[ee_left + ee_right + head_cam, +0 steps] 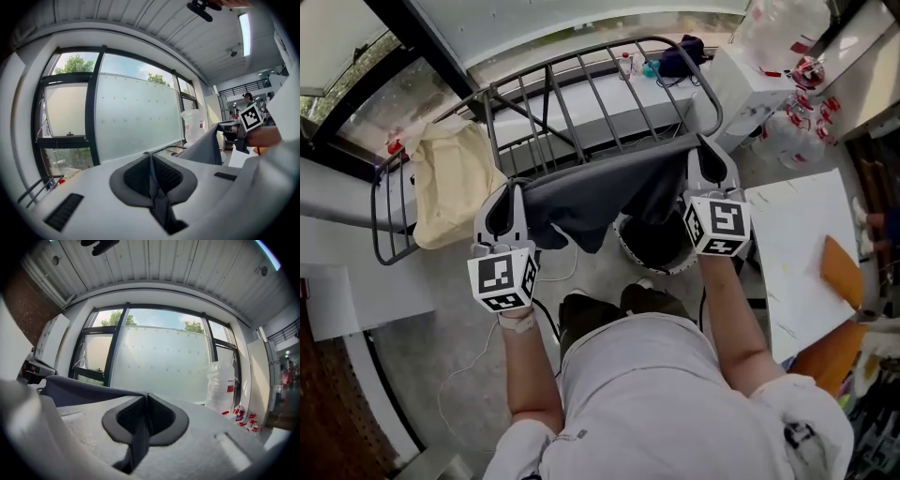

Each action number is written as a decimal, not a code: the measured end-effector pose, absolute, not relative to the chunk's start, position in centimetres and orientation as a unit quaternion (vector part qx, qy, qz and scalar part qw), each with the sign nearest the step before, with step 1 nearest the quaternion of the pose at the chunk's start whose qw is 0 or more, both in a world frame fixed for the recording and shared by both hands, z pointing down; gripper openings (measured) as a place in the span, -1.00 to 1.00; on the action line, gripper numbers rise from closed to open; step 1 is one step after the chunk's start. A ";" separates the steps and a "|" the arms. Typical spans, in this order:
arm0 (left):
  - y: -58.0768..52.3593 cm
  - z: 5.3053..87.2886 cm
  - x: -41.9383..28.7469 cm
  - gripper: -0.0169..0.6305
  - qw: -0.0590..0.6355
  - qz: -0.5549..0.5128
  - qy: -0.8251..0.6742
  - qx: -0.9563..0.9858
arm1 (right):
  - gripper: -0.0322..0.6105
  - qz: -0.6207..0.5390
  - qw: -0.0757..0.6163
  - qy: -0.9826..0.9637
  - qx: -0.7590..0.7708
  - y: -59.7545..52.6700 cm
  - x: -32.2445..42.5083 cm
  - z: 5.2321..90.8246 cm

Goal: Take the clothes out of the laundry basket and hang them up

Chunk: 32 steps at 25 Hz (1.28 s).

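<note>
Dark garment held out at the drying rack

The drying rack (548, 66) carries a cream cloth (455, 183) at its left end. The dark garment (600, 192) is stretched along the rack's near edge, above the laundry basket (670, 271). The left gripper (512, 192) and right gripper (705, 148) each have their fingers pinching the garment.

Both arms reach forward, the left forearm (528, 375) on the left and the right forearm (731, 309) on the right, each hand holding its gripper roughly level and pointing away from the body. The left gripper (508, 208) and right gripper (710, 161) are well apart, the right one slightly farther out. Each has its jaws pinched together on an edge of the dark garment (609, 192) stretched between them.
</note>
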<state>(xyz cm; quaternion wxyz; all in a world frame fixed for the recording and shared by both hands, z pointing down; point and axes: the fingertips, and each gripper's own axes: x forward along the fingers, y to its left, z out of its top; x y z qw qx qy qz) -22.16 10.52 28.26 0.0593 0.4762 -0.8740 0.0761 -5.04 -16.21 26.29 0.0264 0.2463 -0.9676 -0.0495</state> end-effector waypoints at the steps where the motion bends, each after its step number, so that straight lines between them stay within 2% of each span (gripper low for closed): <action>1: 11.4 28.0 -22.8 -0.90 0.050 0.082 -0.877 0.471 | -0.86 -0.061 0.024 -0.966 0.249 -15.3 -5.8 25.9; 15: 19.3 21.5 -33.9 -0.90 -0.072 0.096 -0.884 0.451 | -0.86 -0.159 -0.020 -0.950 0.269 -7.5 -17.3 19.0; 24: 15.1 16.3 -41.2 -0.90 -0.128 0.106 -0.886 0.433 | -0.86 -0.186 -0.066 -0.948 0.251 -12.2 -26.0 13.7; 32: 7.9 14.3 -50.6 -0.90 -0.131 0.112 -0.898 0.405 | -0.86 -0.167 -0.079 -0.959 0.216 -20.5 -37.1 12.4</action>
